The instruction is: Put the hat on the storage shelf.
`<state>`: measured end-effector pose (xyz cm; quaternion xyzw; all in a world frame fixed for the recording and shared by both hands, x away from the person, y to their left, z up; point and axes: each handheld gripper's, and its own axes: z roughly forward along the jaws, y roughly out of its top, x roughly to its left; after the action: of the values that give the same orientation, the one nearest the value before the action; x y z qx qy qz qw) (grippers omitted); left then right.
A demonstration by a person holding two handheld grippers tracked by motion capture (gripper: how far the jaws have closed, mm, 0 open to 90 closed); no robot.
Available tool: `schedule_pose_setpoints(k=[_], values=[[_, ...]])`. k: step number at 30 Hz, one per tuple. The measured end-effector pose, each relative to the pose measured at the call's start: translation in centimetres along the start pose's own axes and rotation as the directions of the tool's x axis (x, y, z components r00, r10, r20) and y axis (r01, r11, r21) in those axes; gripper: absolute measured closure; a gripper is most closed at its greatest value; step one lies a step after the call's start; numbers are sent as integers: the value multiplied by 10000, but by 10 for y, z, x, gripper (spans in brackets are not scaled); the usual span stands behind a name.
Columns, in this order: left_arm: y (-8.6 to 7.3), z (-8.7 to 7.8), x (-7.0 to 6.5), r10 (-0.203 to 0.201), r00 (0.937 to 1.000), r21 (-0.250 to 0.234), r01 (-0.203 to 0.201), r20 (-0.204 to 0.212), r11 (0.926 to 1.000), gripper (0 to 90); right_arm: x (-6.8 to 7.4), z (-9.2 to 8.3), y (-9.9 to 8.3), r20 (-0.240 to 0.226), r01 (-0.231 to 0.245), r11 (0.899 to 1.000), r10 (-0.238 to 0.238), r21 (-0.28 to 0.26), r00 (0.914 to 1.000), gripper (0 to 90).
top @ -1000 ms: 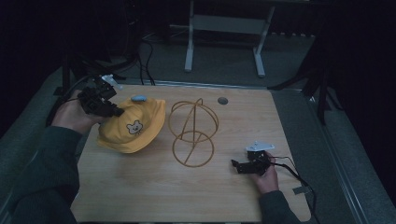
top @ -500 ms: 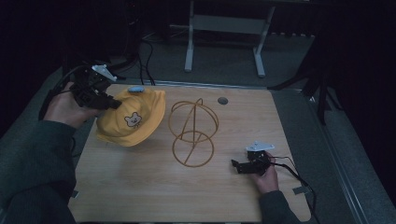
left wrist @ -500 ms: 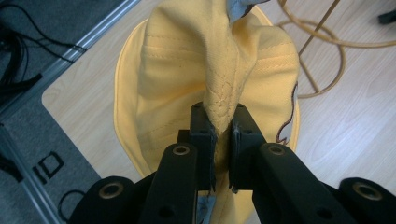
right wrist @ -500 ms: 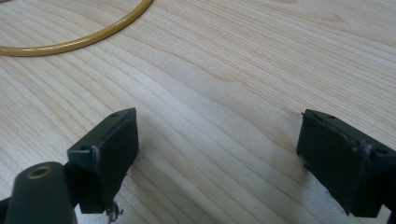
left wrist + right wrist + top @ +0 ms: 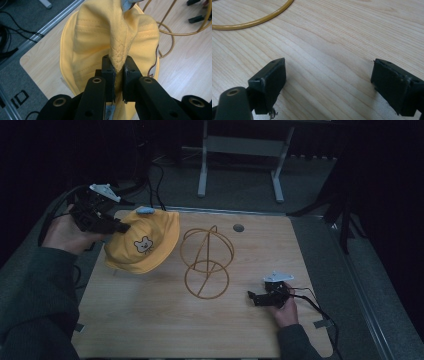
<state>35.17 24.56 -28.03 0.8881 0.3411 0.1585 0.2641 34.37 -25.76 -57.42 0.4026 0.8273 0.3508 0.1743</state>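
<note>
A yellow bucket hat [image 5: 145, 241] with a small bear patch hangs lifted over the table's left side. My left gripper [image 5: 119, 226] is shut on a pinched fold of the yellow hat [image 5: 110, 37], its jaws [image 5: 118, 71] squeezing the brim seam. A gold wire hat stand [image 5: 206, 261] made of rings sits at the table's middle, just right of the hat. My right gripper [image 5: 251, 297] rests low on the wood at the right front, open, with bare table between its jaws [image 5: 328, 80]. One gold ring [image 5: 252, 18] of the stand lies ahead of them.
The wooden table [image 5: 150, 320] has a metal far edge and a round cable hole [image 5: 238, 227] at the back. A small blue tag [image 5: 146, 210] shows at the hat's far rim. Cables and a grey stand base [image 5: 240, 160] lie on the floor beyond.
My left hand has lifted the hat up off the table and slightly leftward. The right gripper has stayed where it was.
</note>
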Motion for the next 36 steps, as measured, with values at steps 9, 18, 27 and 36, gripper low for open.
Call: schedule_pose_setpoints(k=[9,18,27,36], values=[[8,-10,-3,251,9994,-321,-243,222,9992,823,0,0,0,4,36,10000,-36,-18,10000,127],[16,-14,-9,511,9976,-548,-485,472,9973,823,0,0,0,5,36,10000,-36,-28,10000,126],[22,-15,-12,677,9954,-705,-629,677,9955,823,0,0,0,-5,31,10000,-31,-32,10000,126],[28,-20,-17,891,9933,-859,-826,742,9929,823,0,0,0,-7,22,10000,-22,-30,10000,126]])
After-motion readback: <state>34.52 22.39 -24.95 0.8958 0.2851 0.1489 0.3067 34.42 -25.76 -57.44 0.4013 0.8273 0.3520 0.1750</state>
